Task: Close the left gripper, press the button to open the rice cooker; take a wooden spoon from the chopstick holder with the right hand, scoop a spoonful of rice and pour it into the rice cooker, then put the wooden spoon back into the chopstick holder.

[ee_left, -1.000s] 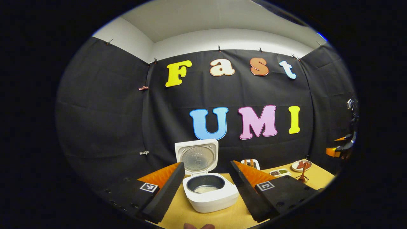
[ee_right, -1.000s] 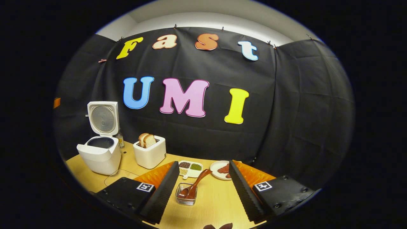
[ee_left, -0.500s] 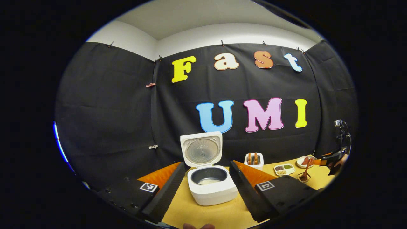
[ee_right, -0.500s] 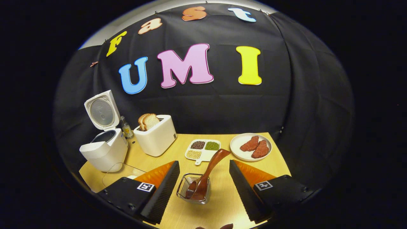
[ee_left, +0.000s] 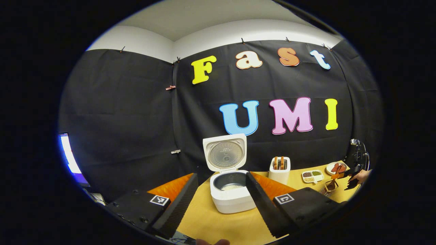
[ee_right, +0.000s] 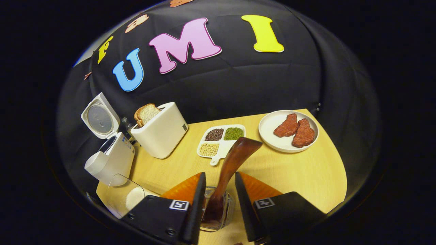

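Rice cooker: sits on the surface with its lid flipped up, a bit of white rice at the bottom of the pot; in the left gripper view it's right between that gripper's fingers, farther back
Surface: light wood tabletop, black cloth wall wrapped close behind it, pale ceiling strip above
Wooden spoon: standing tilted in the chopstick holder, broad end leaning up toward the divided dish
Right gripper: fingers narrowed to either side of the spoon's shaft just above the holder, can't tell if they actually touch it yet
Left gripper: wide open, holding nothing, hanging in front of the cooker
Toaster: white, bread slice sticking out, just beside the cooker
Divided dish: three compartments of beans or grains, just behind the spoon
Plate: two reddish meat pieces, far right corner
Clear container: white rice inside, near edge, in front of the cooker
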`<state>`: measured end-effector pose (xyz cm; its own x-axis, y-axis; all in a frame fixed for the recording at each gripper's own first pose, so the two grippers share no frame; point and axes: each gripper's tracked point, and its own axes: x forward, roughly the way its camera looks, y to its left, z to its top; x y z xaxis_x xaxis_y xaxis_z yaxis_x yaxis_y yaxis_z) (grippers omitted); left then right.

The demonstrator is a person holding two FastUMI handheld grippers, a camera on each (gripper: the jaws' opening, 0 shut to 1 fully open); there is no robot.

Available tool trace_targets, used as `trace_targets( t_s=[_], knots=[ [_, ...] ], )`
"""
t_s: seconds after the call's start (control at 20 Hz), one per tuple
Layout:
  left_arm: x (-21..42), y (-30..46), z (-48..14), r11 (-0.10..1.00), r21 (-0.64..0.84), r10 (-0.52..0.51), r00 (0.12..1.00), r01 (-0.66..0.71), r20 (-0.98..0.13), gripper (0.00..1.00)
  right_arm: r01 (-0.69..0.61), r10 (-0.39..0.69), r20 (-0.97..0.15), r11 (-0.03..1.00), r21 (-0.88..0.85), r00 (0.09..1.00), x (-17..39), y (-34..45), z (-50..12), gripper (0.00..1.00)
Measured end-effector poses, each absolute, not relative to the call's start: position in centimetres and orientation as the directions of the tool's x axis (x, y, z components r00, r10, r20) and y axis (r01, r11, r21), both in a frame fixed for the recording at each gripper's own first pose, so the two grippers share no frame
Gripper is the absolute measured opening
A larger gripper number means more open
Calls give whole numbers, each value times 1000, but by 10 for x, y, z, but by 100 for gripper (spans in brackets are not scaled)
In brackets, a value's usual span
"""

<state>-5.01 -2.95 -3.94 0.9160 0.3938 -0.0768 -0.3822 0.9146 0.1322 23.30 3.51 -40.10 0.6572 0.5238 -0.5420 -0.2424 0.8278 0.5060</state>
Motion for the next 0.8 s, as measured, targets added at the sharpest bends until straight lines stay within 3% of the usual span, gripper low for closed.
trace_targets(
  t_s=[0.15,0.25,0.35,0.4,0.5,0.8],
  knots=[
    [-55,-30,-39,911,141,401,912,-388,-80,97,-269,524,-541,834,481,658,233,34,-404,30],
    [-58,-29,-42,909,150,404,911,-389,-86,96,-259,500,-530,847,465,684,235,28,-398,25],
    [-60,-27,-43,908,153,405,910,-389,-91,97,-261,484,-504,854,449,716,235,25,-390,21],
    [-62,-25,-44,909,153,404,910,-388,-91,96,-265,473,-495,862,433,729,234,22,-386,25],
    [-64,-19,-44,910,148,402,911,-387,-93,96,-274,487,-472,849,451,735,225,25,-374,16],
    [-71,1,-47,920,110,386,917,-376,-96,97,-277,471,-462,861,427,752,211,24,-354,13]
  ],
)
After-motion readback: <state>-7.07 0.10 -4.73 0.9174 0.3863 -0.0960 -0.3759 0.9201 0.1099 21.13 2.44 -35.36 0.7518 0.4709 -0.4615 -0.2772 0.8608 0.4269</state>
